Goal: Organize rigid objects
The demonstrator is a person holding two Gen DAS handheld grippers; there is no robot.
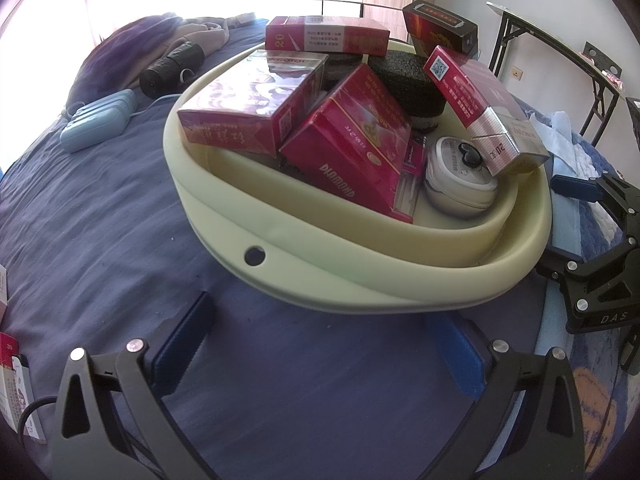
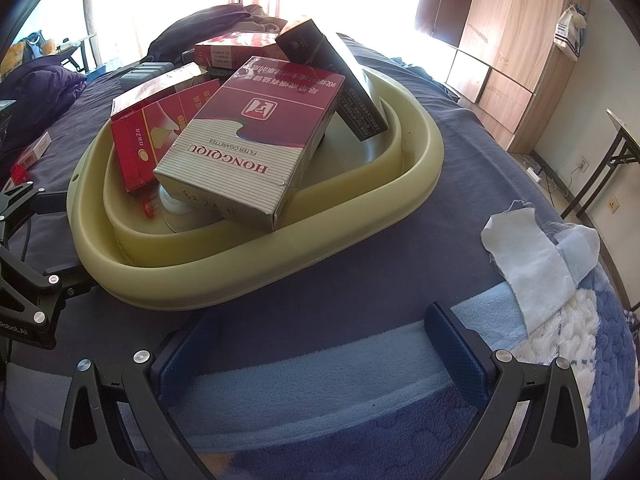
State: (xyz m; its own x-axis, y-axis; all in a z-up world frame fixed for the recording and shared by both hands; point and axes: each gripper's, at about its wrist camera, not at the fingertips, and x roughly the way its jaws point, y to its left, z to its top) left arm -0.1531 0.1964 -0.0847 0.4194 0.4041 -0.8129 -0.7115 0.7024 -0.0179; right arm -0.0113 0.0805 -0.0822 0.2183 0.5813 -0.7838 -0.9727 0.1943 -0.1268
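Much of the pale green basin point(image 1: 360, 280) is filled, so its floor is largely hidden beneath stacked cartons; a white round tin point(image 1: 460, 184) is partly covered in the left wrist view and almost wholly masked by the striped HONGQIQU carton point(image 2: 248, 148) in the right wrist view; a black spongy block point(image 1: 408, 80) is seen only between boxes, and small items under the DIAMOND carton point(image 1: 352, 148) cannot be made out. At the left edge of the left wrist view, 1 or more red-and-white packs point(image 1: 10, 384) are cut off by the frame.

The basin is set on a dark blue bedsheet point(image 1: 100, 220); behind it lie a pale blue case point(image 1: 96, 120), a black roll point(image 1: 172, 68) and heaped clothing point(image 1: 160, 36); a white cloth point(image 2: 532, 256) lies on a blue blanket point(image 2: 320, 380) to the basin's right; a wooden wardrobe point(image 2: 512, 52) and a folding table point(image 1: 560, 56) stand beyond the bed.

The HONGQIQU carton is tilted, its long axis running from the near rim up toward the far side; a dark carton point(image 2: 332, 80) leans against it, resting on the far rim; the DIAMOND carton is propped on edge, sloping down toward the near wall.

The left gripper point(image 1: 320, 348) and the right gripper point(image 2: 320, 344) are held just short of the basin, fingers spread wide and empty, nothing touched.
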